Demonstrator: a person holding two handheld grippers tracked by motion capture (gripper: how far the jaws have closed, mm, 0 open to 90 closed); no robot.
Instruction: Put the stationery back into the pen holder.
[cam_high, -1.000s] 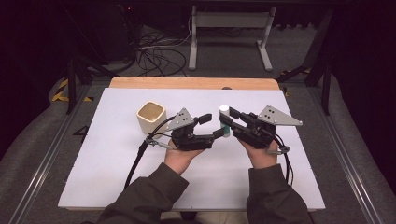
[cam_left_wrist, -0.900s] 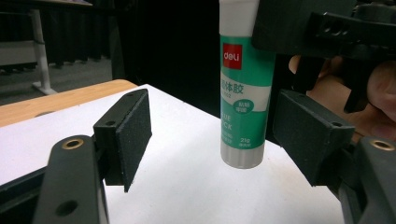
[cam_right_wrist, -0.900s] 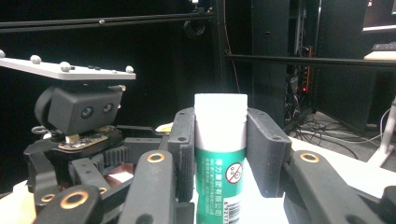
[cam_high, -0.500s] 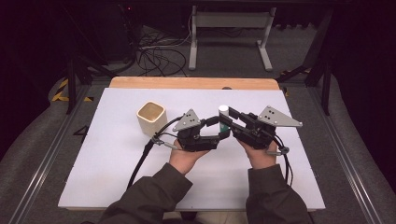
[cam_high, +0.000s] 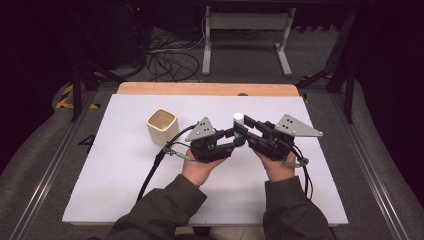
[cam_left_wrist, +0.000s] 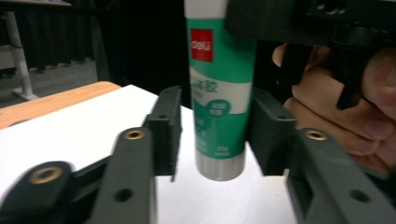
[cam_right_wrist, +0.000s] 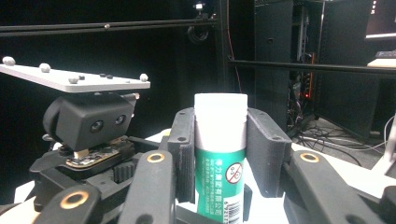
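A green glue stick (cam_high: 238, 118) with a white cap stands upright in the air over the white table (cam_high: 115, 175). My right gripper (cam_high: 240, 128) is shut on its upper part; in the right gripper view both pads press the glue stick (cam_right_wrist: 220, 154) just below the cap. My left gripper (cam_high: 238, 141) faces it from the left. In the left gripper view, its jaws straddle the lower body of the glue stick (cam_left_wrist: 219, 93). The right pad is against the tube and a narrow gap shows at the left pad. The stick's bottom hangs clear of the table.
A cream square cup (cam_high: 162, 125) stands open-topped on the table left of the left gripper. A wooden strip (cam_high: 200, 89) runs along the table's far edge. Cables trail from both grippers toward the person. A metal stand and cables sit on the floor beyond.
My left gripper has moved right and brought its jaws around the lower part of the glue stick. The right gripper has kept the stick nearly still.
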